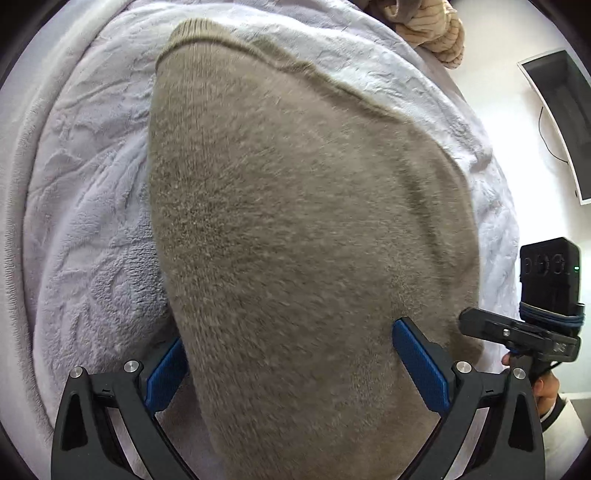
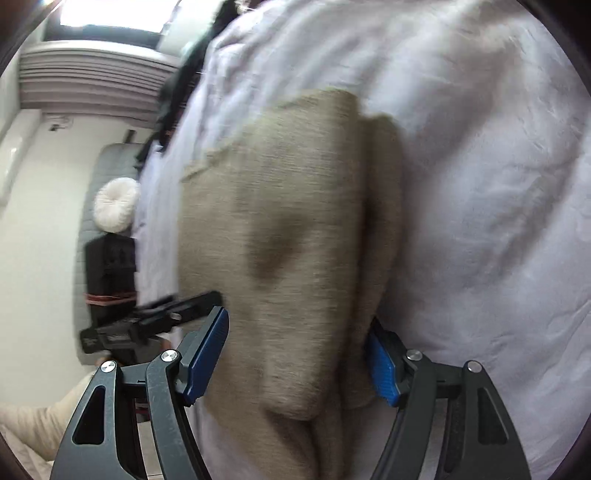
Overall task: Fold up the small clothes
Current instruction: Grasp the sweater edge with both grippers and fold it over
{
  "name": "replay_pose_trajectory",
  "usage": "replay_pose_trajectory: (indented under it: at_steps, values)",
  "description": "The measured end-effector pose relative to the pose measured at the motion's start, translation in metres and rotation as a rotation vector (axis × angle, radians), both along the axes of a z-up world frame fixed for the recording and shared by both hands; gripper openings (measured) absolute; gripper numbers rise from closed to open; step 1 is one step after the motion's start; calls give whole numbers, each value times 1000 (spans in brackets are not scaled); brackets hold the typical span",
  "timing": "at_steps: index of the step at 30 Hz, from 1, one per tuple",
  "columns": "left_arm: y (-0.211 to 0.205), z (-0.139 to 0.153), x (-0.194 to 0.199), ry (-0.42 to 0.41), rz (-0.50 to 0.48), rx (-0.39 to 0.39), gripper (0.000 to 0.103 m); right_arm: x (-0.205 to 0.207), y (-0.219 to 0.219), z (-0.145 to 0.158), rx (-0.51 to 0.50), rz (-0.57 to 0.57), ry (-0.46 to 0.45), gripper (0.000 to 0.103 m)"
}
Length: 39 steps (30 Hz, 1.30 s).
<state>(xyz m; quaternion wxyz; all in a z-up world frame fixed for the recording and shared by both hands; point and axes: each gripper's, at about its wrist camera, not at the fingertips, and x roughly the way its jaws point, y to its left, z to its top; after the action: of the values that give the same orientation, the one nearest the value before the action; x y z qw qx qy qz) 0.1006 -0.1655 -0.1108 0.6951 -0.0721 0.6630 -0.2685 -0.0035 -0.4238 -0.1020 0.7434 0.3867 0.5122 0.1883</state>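
2 grippers are on one garment right now, and both sets of jaws stand wide apart with cloth running between them. Your left gripper (image 1: 291, 369) straddles the taupe sweater (image 1: 295, 229), which fills most of that view and spreads out over the pale fleece blanket (image 1: 92, 206) on the bed. Your right gripper (image 2: 295, 358) straddles the same sweater (image 2: 280, 240) from the other side, where the cloth is already doubled into 2 layers along one edge. Neither pair of blue pads is pressed onto the knit, so I read both as released rather than gripping.

On handling, my judgement: this is a soft, fuzzy knit, light but floppy, with no stiffness to hold a crease. It will sag and stretch if you lift it by a single layer, and the nap should give the pads decent friction, so slipping is a small worry. Take hold at the ribbed hem (image 1: 258, 48) or at a doubled edge, pinching all layers together, and keep both grippers level so the fold lands square.

Up in the far corner sits a striped cream garment (image 1: 432, 33), well apart from your work.

Writing: a mark on the other gripper's mount is too small to read, and no brand or label shows on the sweater.
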Motion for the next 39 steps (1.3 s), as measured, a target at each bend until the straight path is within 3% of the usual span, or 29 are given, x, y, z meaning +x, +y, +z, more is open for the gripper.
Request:
replay_pose_trajectory:
  at_steps: [6,9,10,11,12,13,16,24,30,34,39]
  values:
    - [-4,-7,2,-16,5,-11,102,7,2,-13,158,-26,-40,75]
    - [-3,-6,3,-15,11,-20,100,13,11,-15,157,-29,-29,72]
    - [-1,-4,2,-25,18,-28,90,15,10,-17,156,-39,-18,67]
    - [8,-1,-1,-35,22,-30,87,17,12,-19,154,-55,5,46]
    - [8,3,-3,-46,29,-30,77,16,11,-23,187,-64,18,37]
    - [10,6,-4,-55,29,-48,64,14,11,-22,205,-71,12,34]
    - [14,18,-8,-70,24,-67,49,9,15,-9,253,-72,-19,31]
    - [29,71,-31,-110,34,-98,47,-4,35,37,350,-42,-61,31]
    - [63,110,-71,-122,54,-93,47,-30,65,71,367,18,-61,31]
    - [99,119,-104,-104,54,-77,47,-49,102,80,361,35,-51,31]
    - [158,116,-146,-72,43,-38,47,-77,163,69,385,37,-22,31]
